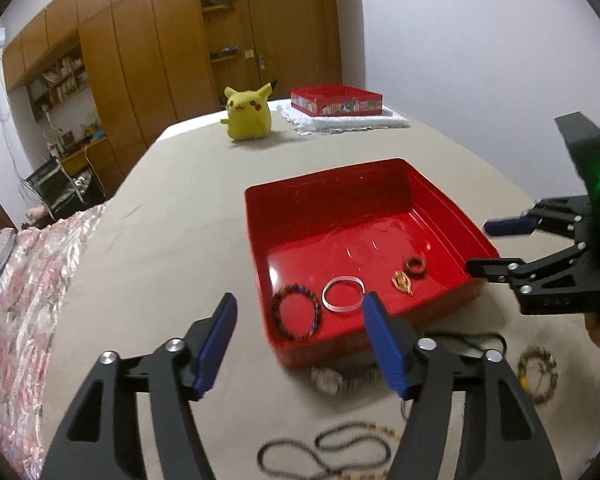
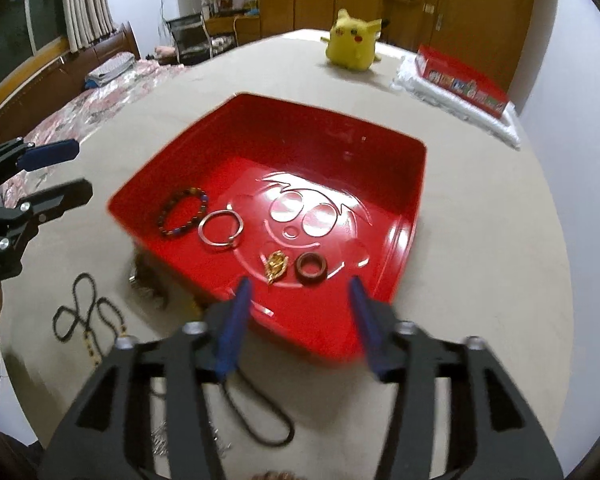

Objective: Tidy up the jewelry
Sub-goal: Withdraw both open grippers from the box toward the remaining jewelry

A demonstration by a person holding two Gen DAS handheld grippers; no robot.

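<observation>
- Both claws hang over the tray's near edge, tilted down at it: the left gripper (image 1: 300,308) has its jaws wide with nothing between them, and the right gripper (image 2: 300,288) stands wide and empty too.
- My read: each is freed up and placed to go for the next piece.
- The red tray (image 2: 416,184) sits mid-table as the collecting spot, its near rim toward the loose pieces.
- Inside, four items line up along the near wall: a beaded bracelet (image 2: 182,213) at the left corner, a bangle (image 2: 221,229) just beside it, then a gold pendant (image 2: 276,266) and a brown ring (image 2: 311,267) close together.
- On the table (image 2: 480,240), between tray and near edge, jewelry not yet sorted: a black necklace (image 2: 86,312), a cord (image 2: 256,412), a gold bracelet (image 1: 538,374).
- Far edge: a plush (image 2: 354,42) and a second red box (image 1: 336,100) on a white cloth, well apart from the work.
</observation>
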